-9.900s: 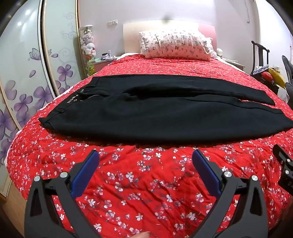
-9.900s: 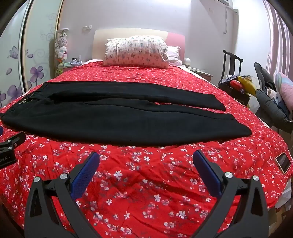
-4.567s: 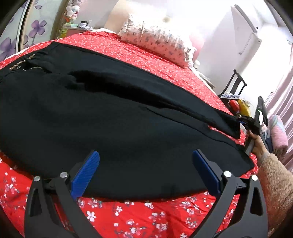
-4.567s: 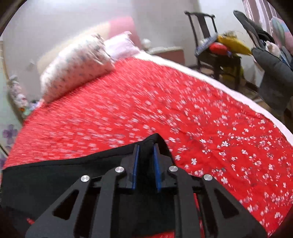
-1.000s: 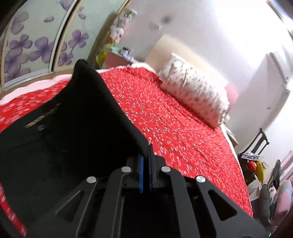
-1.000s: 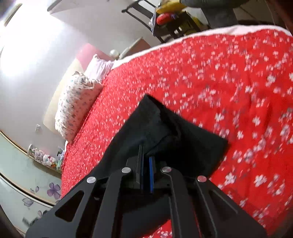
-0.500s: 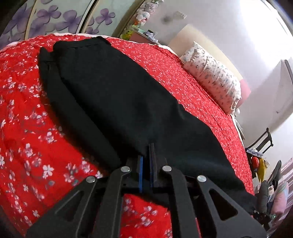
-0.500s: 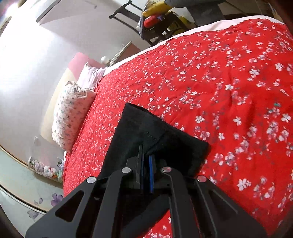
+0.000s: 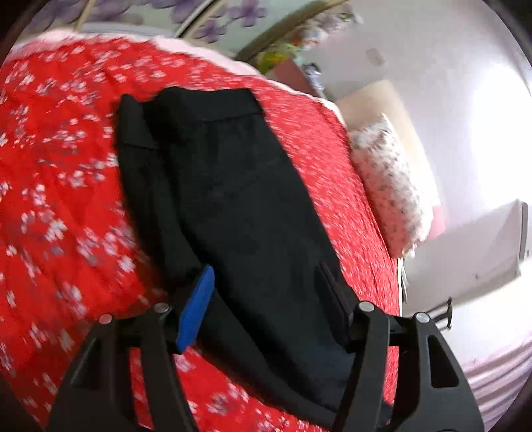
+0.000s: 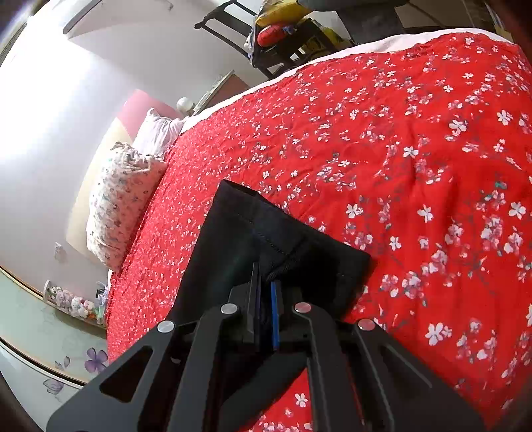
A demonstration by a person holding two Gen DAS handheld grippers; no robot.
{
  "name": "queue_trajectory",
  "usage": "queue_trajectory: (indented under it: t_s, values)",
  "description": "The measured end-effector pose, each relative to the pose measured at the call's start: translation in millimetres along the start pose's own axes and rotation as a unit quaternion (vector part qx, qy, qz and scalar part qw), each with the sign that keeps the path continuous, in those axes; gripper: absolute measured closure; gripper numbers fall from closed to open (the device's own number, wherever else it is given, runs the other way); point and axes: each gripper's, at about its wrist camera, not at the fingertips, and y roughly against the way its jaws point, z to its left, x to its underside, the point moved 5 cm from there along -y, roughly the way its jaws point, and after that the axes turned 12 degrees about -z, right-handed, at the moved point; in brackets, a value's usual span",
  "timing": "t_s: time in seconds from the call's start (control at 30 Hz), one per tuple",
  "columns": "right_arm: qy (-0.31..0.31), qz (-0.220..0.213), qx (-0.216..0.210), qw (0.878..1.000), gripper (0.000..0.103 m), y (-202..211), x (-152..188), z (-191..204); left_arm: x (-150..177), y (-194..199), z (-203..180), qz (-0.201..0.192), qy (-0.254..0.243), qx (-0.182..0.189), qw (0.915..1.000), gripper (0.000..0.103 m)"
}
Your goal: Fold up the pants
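Note:
Black pants (image 9: 239, 206) lie on the red flowered bedspread (image 9: 60, 199), folded lengthwise with one leg over the other, waistband at the far end. My left gripper (image 9: 266, 292) is open just above the pants, its blue pad (image 9: 196, 305) over their near edge, holding nothing. In the right wrist view the leg hems (image 10: 282, 239) lie on the bedspread (image 10: 415, 166). My right gripper (image 10: 266, 292) is shut on the hem cloth.
A flowered pillow (image 9: 389, 186) lies at the head of the bed, seen also in the right wrist view (image 10: 123, 199). A dark chair with clutter (image 10: 286, 36) stands beyond the bed's edge. Wardrobe doors with purple flowers (image 9: 212, 23) stand by the bed's side.
My left gripper has opened and let go of the pants, which now lie flat. My right gripper stays shut on the hems and has barely moved.

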Motion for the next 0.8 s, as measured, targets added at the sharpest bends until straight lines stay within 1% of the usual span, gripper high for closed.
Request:
queue_trajectory:
  t_s: [0.03, 0.07, 0.2, 0.33, 0.4, 0.43, 0.47, 0.5, 0.53, 0.6, 0.63, 0.67, 0.73, 0.77, 0.8]
  values:
    - [0.001, 0.000, 0.001, 1.000, 0.098, -0.3, 0.4, 0.2, -1.5, -2.5, 4.1, 0.005, 0.011, 0.001, 0.9999, 0.041]
    - [0.001, 0.000, 0.002, 1.000, 0.098, -0.7, 0.6, 0.6, -2.7, -4.9, 8.7, 0.009, 0.020, -0.005, 0.9997, 0.041]
    - [0.003, 0.001, 0.003, 1.000, 0.098, -3.1, 2.0, 3.9, -0.9, -5.0, 19.6, 0.006, 0.033, -0.019, 0.9993, 0.043]
    - [0.006, 0.001, 0.004, 1.000, 0.098, -3.9, 2.2, 3.2, -4.9, -10.9, 19.3, 0.001, 0.057, -0.027, 0.9980, 0.041]
    - [0.006, 0.002, 0.004, 1.000, 0.098, -4.3, 3.0, 3.2, -12.2, -20.3, 16.9, -0.003, 0.060, -0.029, 0.9978, 0.043]
    - [0.006, 0.002, 0.005, 1.000, 0.098, -4.9, 3.0, 3.0, -15.7, -24.7, 16.3, -0.005, 0.056, -0.032, 0.9979, 0.047]
    - [0.006, 0.003, 0.005, 1.000, 0.098, -5.4, 3.1, 1.8, -18.2, -28.6, 15.9, -0.007, 0.048, -0.041, 0.9980, 0.053]
    - [0.006, 0.003, 0.005, 1.000, 0.098, -6.1, 3.5, 1.8, -20.1, -30.7, 14.3, -0.008, 0.040, -0.044, 0.9982, 0.076]
    - [0.007, 0.003, 0.005, 1.000, 0.098, -6.5, 3.8, 2.3, -21.3, -31.7, 11.0, -0.007, 0.028, -0.042, 0.9987, 0.103]
    - [0.011, 0.001, 0.002, 1.000, 0.098, -7.1, 3.5, 4.6, -22.0, -23.7, -0.3, -0.019, 0.003, -0.019, 0.9996, 0.103]
    - [0.013, 0.000, -0.002, 1.000, 0.098, -7.5, 3.1, 6.6, -25.2, -12.5, -9.8, -0.043, -0.023, -0.015, 0.9987, 0.103]
    - [0.015, -0.002, -0.008, 1.000, 0.098, -7.4, 1.6, 8.5, -27.0, -2.3, -15.5, -0.060, -0.039, -0.009, 0.9974, 0.103]
    - [0.018, -0.009, -0.025, 0.999, 0.098, -5.7, -2.0, 12.0, -35.8, 22.2, -27.0, -0.100, -0.071, -0.002, 0.9924, 0.103]
    - [0.020, -0.011, -0.032, 0.999, 0.098, -4.7, -3.5, 14.2, -39.7, 29.3, -27.8, -0.111, -0.079, -0.003, 0.9907, 0.103]
    - [0.022, -0.013, -0.034, 0.999, 0.098, -4.2, -4.3, 15.5, -43.2, 34.7, -25.9, -0.113, -0.084, -0.005, 0.9901, 0.103]
